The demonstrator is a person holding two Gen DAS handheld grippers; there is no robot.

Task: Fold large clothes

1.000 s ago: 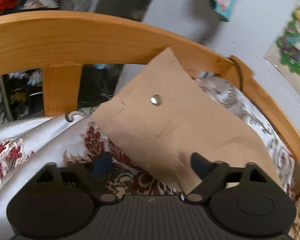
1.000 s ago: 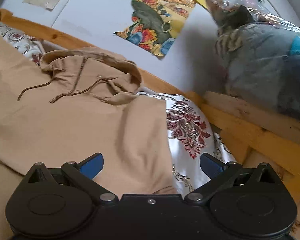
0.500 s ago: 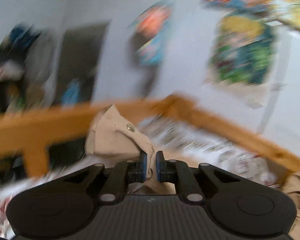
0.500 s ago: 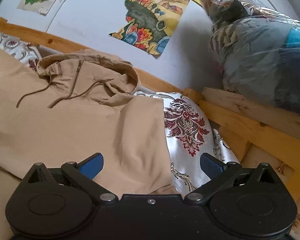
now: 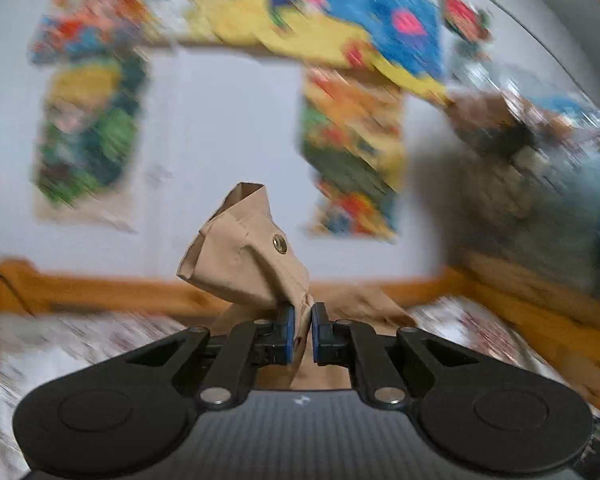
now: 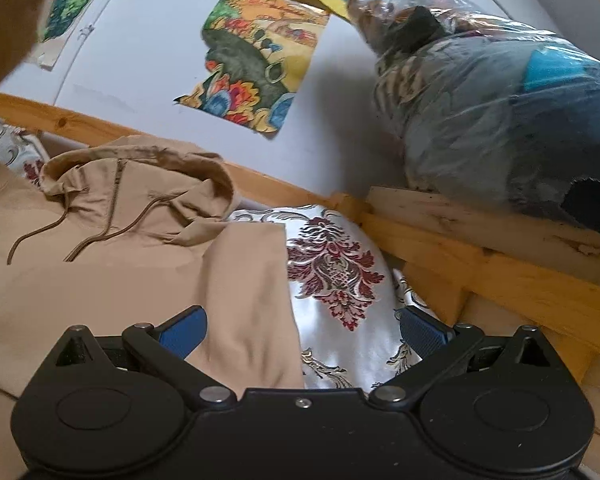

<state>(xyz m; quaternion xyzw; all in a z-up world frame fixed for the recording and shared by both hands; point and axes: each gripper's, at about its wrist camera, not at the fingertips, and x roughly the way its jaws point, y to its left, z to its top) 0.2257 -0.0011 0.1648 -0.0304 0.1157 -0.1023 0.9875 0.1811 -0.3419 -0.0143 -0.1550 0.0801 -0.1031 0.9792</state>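
A pale wall [image 6: 148, 60] carries bright posters [image 6: 256, 56], one loose at a corner. Below it runs a wooden bed rail [image 6: 284, 190]. A silvery bedspread [image 6: 336, 280] with dark red damask covers the bed. On rough planks [image 6: 480, 232] at the right sits a clear plastic bag [image 6: 500, 100] stuffed with bedding.

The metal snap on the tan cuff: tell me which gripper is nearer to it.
Left. The left gripper has its jaws shut on the tan cuff just below the metal snap. The right gripper hangs open over the hoodie's other side.
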